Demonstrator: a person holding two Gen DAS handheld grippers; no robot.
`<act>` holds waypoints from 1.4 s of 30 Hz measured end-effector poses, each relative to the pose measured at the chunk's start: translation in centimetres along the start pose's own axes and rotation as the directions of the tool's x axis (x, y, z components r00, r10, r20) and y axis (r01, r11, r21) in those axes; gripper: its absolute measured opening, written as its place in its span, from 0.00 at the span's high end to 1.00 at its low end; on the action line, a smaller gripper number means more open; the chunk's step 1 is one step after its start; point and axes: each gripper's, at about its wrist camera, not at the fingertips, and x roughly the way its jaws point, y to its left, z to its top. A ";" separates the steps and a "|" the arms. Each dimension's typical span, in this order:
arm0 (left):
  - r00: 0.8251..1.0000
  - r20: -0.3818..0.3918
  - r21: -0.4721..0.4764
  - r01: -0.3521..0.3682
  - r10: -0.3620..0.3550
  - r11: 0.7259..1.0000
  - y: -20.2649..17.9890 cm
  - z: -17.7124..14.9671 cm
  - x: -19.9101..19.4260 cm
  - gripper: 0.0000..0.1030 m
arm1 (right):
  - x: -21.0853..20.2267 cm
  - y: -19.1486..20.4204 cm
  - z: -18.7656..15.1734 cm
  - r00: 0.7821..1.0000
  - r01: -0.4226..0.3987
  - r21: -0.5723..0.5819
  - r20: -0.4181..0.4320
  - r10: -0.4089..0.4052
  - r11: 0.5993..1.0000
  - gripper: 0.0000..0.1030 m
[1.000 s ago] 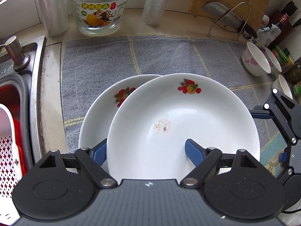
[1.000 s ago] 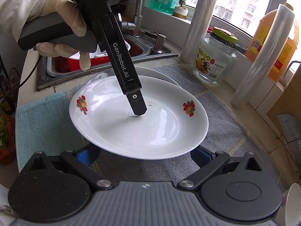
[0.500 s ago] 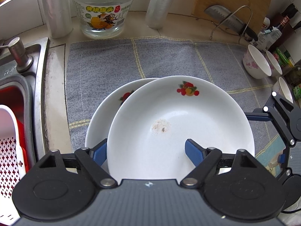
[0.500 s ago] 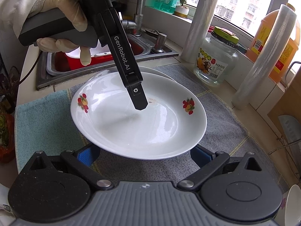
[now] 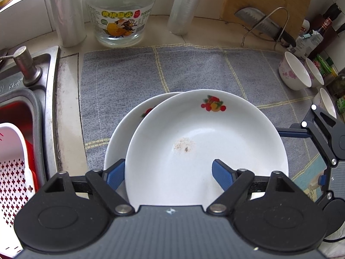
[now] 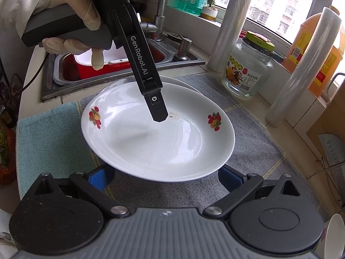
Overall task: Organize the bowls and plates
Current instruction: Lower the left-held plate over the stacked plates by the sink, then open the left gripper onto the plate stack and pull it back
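Stacking step: top plate gripped over the second plate.

Our left gripper (image 5: 168, 171) pinched the near rim of the top plate (image 5: 207, 142), one pad inside, one beneath. It overlapped the lower plate (image 5: 123, 133) on the grey towel (image 5: 194, 69). Our right gripper (image 6: 166, 176), jaws parted, held nothing. Next we judged: centre, lower, release.

Daylight pours in from the window (image 6: 269, 2), overexposed to near white. Glare streaks the white plate (image 6: 157, 133). Shadows stay soft on the tabletop (image 5: 71, 108). Both fisheye views are sharp, curving and darkening at the corners.
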 end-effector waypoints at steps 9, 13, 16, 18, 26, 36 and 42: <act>1.000 0.000 -0.013 0.003 -0.003 1.000 0.4 -0.2 -0.4 0.18 | -0.1 0.0 0.1 1.000 0.002 -0.006 0.001 -0.002 1.000 0.00; 1.000 0.005 -0.018 -0.003 0.003 1.000 0.4 -0.4 -0.8 0.18 | -0.1 0.1 0.1 1.000 0.000 -0.010 0.000 0.000 1.000 0.00; 1.000 0.012 -0.029 -0.001 0.001 1.000 0.6 -0.6 -1.1 0.18 | 0.0 0.1 0.2 1.000 -0.002 -0.012 -0.002 0.002 1.000 0.00; 1.000 0.016 -0.033 -0.002 0.003 0.999 0.7 -0.6 -1.3 0.18 | 0.1 0.2 0.2 1.000 -0.007 -0.012 -0.005 0.007 1.000 0.00; 1.000 0.026 -0.038 -0.008 0.009 0.999 0.9 -0.8 -1.9 0.18 | 0.2 0.4 0.1 1.000 -0.008 -0.020 -0.011 0.008 1.000 0.00; 0.999 0.031 -0.052 -0.034 0.036 0.998 1.4 -1.0 -2.5 0.17 | 0.1 0.8 -0.1 1.000 -0.007 -0.024 -0.020 0.007 1.000 0.00; 0.990 0.133 -0.053 -0.030 0.036 0.998 1.0 -1.6 -4.2 0.17 | -0.1 1.1 -0.4 1.000 0.004 -0.026 -0.026 -0.004 1.000 0.00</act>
